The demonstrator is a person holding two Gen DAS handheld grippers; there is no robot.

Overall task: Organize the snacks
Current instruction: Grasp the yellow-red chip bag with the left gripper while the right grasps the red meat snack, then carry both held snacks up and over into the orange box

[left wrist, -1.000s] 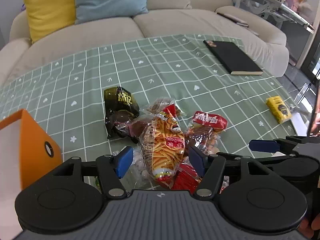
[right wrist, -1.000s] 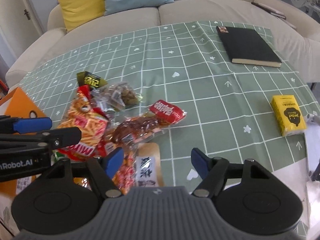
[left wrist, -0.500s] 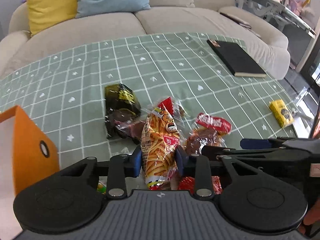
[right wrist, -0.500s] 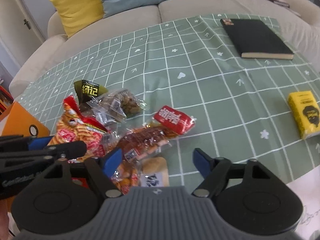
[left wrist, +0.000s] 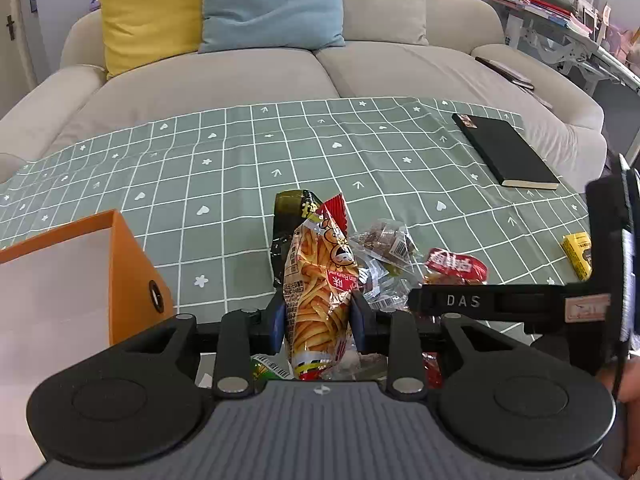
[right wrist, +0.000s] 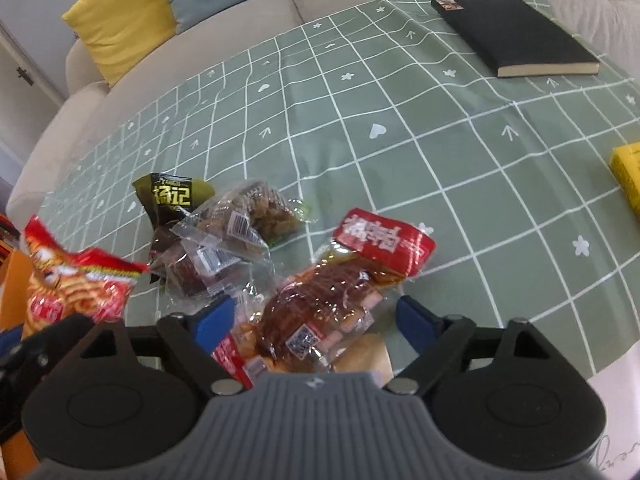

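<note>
My left gripper (left wrist: 318, 326) is shut on an orange-and-red fries snack bag (left wrist: 320, 280) and holds it upright above the snack pile; the bag also shows at the left of the right wrist view (right wrist: 72, 288). My right gripper (right wrist: 314, 322) is open, its blue pads on either side of a red-topped clear pack of brown meat snack (right wrist: 336, 304). A dark green packet (right wrist: 172, 200) and clear packs of brown snacks (right wrist: 240, 224) lie behind. An orange box (left wrist: 80, 280) with a white inside stands at the left.
A black notebook (right wrist: 516, 36) lies at the far right of the green checked tablecloth (right wrist: 400, 120). A small yellow box (right wrist: 628, 172) sits near the right edge. A beige sofa with yellow and blue cushions (left wrist: 220, 8) stands behind the table.
My left gripper closed on the fries bag and lifted it upright off the pile. My right gripper moved forward and down over the red-topped meat pack, still open.
</note>
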